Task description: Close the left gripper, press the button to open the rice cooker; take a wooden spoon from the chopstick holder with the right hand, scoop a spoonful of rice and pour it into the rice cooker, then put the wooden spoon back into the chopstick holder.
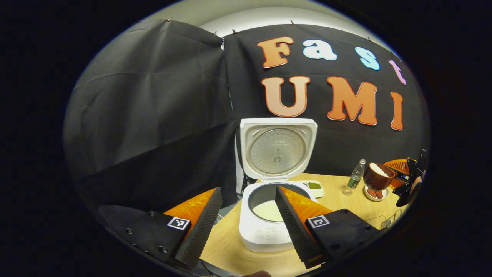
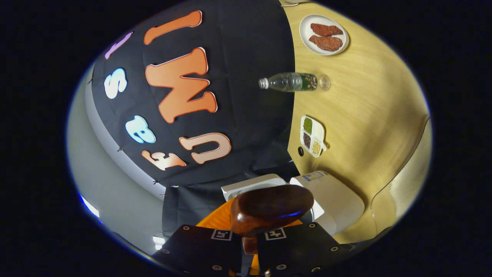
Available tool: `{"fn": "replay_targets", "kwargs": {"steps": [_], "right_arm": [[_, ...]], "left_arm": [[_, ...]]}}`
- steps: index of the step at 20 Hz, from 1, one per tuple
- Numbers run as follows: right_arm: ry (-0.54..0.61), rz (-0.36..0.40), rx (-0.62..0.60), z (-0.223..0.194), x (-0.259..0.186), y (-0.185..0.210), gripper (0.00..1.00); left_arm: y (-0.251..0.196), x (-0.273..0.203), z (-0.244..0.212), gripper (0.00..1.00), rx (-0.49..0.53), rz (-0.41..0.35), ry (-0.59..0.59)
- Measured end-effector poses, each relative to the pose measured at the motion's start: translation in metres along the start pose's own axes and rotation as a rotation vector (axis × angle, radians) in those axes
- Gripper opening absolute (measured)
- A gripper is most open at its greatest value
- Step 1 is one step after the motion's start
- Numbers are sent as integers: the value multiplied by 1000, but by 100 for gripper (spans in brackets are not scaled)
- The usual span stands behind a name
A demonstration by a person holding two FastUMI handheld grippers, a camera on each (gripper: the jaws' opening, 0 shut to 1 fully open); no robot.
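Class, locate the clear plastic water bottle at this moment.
In the left gripper view, the clear plastic water bottle stands on the wooden table, between the open white rice cooker and the brown wooden spoon.

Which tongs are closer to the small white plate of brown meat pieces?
Right. The right tongs hover beside the white plate; the left tongs sit farther off, facing the white rice cooker.

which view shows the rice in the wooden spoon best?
Left gripper view: the wooden spoon, held by the right gripper far right, faces the camera, so the white rice heaped in its bowl shows. Right gripper view catches the spoon's dark underside up close above the rice cooker, so the rice is hidden.
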State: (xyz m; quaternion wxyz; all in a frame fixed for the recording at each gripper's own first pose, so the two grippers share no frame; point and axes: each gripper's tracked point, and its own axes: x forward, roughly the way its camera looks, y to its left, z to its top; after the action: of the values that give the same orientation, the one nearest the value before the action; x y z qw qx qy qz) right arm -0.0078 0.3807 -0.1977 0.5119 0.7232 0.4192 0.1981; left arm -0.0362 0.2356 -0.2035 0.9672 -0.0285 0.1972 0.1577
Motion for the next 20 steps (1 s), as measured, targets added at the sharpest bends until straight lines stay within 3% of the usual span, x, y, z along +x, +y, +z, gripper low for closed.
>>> {"fn": "replay_targets", "kwargs": {"steps": [3, 4, 6, 8, 12, 13, 14, 15, 20], "right_arm": [[48, -28, -31, -27, 38, -1, 11], [58, -32, -35, -36, 49, 0, 11], [73, -35, -50, -48, 71, 3, 11], [81, -53, -97, -61, 89, 1, 10], [54, -149, -301, -70, 117, -17, 10], [55, -166, -347, -72, 123, -21, 10], [58, -182, -386, -77, 128, -25, 10], [62, -196, -423, -79, 132, -27, 10], [48, -247, -704, -85, 142, -25, 10]], "left_arm": [[37, -1, -6, 91, -27, 57, 9], [49, -1, -8, 95, -26, 76, 8], [70, -4, -10, 92, -14, 109, 3], [83, -5, -8, 95, 0, 126, -3], [102, 2, -14, 95, -11, 138, 12], [105, 5, -16, 91, -19, 141, 18], [108, 7, -19, 95, -24, 140, 23], [112, 9, -20, 91, -22, 144, 28], [128, 10, -23, 91, -21, 168, 36]]}}
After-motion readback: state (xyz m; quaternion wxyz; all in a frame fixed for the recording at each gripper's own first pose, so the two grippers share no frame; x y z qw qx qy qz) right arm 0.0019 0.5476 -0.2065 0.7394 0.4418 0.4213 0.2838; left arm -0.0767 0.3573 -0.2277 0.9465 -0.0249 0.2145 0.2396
